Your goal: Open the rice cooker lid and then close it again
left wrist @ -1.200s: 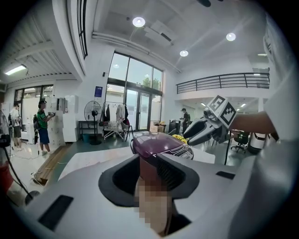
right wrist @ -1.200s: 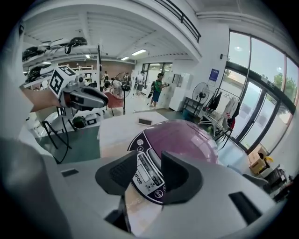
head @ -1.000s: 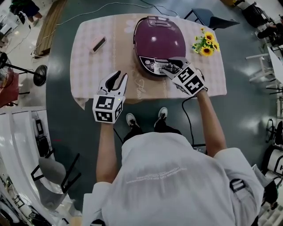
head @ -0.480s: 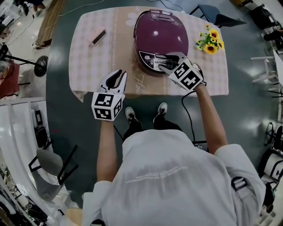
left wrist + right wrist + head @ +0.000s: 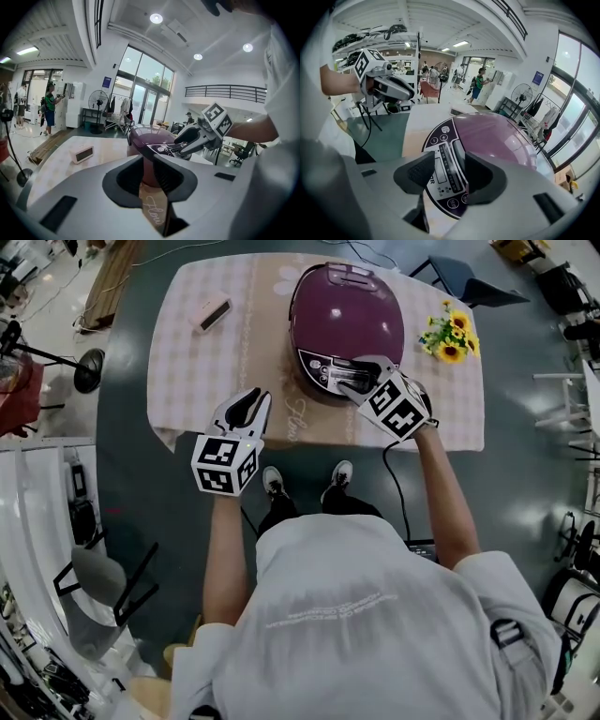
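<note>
Your right tool [image 5: 349, 379] is at the front control panel [image 5: 323, 374] of the closed rice cooker [image 5: 347, 320] on the worktop [image 5: 197, 371]. Its jaws have just been opening and grip nothing. Your left tool [image 5: 251, 399] has just narrowed to a slit and is empty.

I see the rice cooker [image 5: 347, 324] on the table [image 5: 187, 381], a little right of the middle, toward the far edge. A small clock [image 5: 214, 313] lies near the far left corner and the flowers [image 5: 444, 337] by the right edge. The right gripper [image 5: 352, 381] is over the cooker's front panel [image 5: 323, 371]; the left gripper [image 5: 248, 407] is over the near edge, left of the cooker.
</note>
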A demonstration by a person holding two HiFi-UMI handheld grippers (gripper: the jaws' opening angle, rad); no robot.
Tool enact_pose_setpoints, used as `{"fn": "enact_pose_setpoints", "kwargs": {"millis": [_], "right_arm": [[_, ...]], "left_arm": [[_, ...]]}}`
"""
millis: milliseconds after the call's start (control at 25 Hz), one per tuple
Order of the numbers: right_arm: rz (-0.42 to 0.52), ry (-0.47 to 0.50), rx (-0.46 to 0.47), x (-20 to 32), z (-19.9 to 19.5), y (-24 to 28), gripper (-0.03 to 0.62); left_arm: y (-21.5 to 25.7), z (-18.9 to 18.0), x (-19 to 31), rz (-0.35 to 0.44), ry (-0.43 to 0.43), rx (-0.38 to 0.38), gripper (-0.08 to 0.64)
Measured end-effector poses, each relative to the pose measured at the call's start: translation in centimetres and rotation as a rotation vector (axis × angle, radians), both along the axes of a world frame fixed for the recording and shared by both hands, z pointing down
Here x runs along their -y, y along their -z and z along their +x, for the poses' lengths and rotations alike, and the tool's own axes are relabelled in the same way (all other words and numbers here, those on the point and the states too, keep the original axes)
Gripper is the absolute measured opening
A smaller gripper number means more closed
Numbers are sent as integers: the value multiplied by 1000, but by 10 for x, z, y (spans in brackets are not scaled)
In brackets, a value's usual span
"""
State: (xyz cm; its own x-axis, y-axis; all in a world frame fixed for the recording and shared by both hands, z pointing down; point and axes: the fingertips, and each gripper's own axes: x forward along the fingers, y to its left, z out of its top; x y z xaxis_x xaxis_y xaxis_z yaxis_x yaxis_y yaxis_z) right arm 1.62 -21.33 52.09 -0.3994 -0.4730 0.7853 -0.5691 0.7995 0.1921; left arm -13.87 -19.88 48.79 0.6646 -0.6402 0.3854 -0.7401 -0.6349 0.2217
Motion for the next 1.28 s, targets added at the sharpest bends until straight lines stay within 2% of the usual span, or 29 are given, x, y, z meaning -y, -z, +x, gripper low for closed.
{"fn": "enact_pose_setpoints", "kwargs": {"millis": [160,440,800,1040,1280], "right_arm": [[4,-20,34,-2,-2,0,224],[28,-20,12,-2,-2,-5,227],[50,-11,-2,-6,-4,-7,229],[32,-29,61,-5,-5,-2,229],[51,-30,42,-8,-6,-4,244]], "left_arm": [[1,-4,3,-9,17,-27,74],[12,-10,15,-7,64,-90,74],[22,4,16,14,33,-93,75],[27,5,16,23,24,-99,75],[26,8,15,16,5,-89,75]]}}
